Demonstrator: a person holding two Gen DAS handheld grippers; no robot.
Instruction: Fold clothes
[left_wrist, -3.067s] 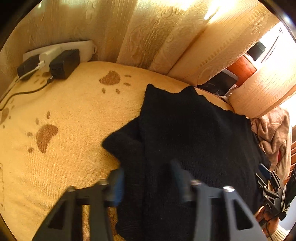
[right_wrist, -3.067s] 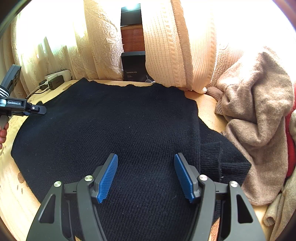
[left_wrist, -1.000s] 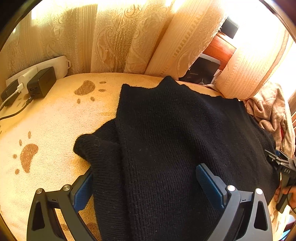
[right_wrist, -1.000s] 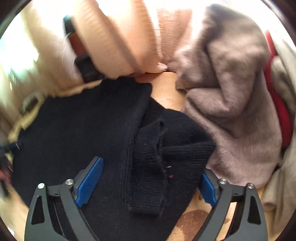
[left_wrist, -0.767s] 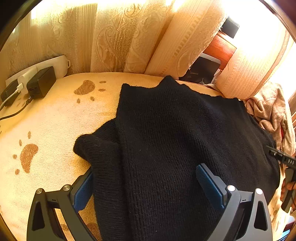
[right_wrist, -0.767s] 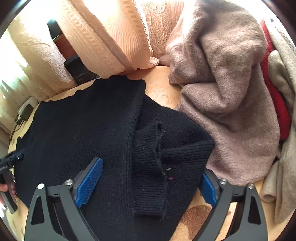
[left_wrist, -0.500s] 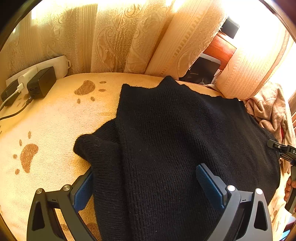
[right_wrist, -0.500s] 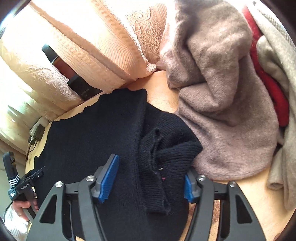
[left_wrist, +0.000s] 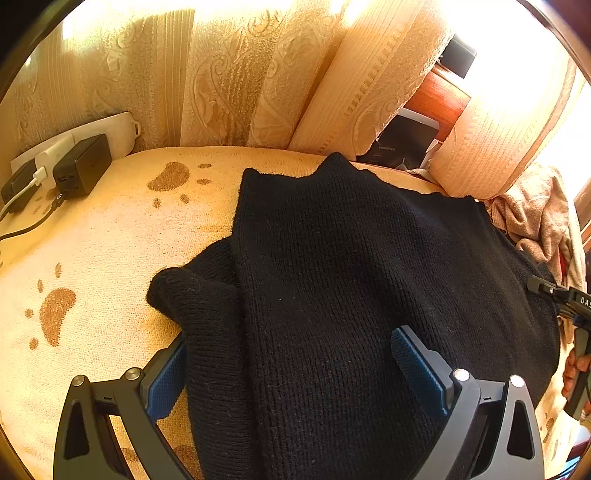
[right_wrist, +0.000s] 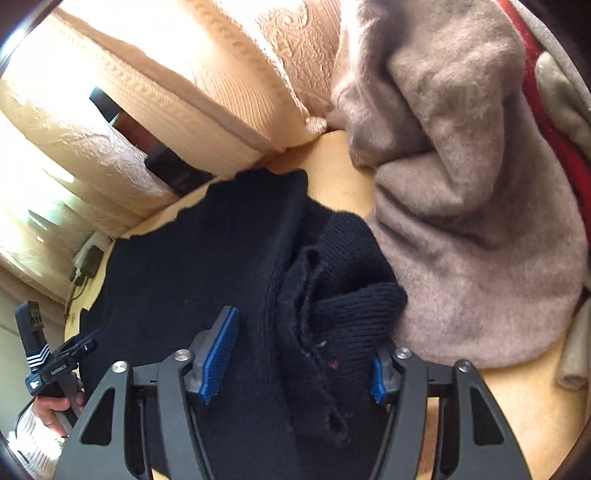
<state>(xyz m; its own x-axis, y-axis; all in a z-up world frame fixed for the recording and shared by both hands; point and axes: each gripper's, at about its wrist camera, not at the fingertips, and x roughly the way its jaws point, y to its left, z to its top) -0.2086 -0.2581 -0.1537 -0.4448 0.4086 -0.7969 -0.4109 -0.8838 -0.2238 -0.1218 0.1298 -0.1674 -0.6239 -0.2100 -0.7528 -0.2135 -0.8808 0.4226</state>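
Right gripper (right_wrist: 303, 358) has just been closed partway around the black sweater's (right_wrist: 207, 280) bunched sleeve (right_wrist: 343, 310), not pinched yet; left gripper (left_wrist: 288, 373) is kept wide open, so sleeve-folding looks next.

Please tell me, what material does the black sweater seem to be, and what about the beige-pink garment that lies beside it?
The black sweater looks like a matte knit, probably wool or acrylic: fine vertical ribs and a ribbed cuff show. The beige-pink garment looks like a fuzzy, brushed knit or fleece: its surface is hazy and soft, with no clear stitches. The exact fibre cannot be told.
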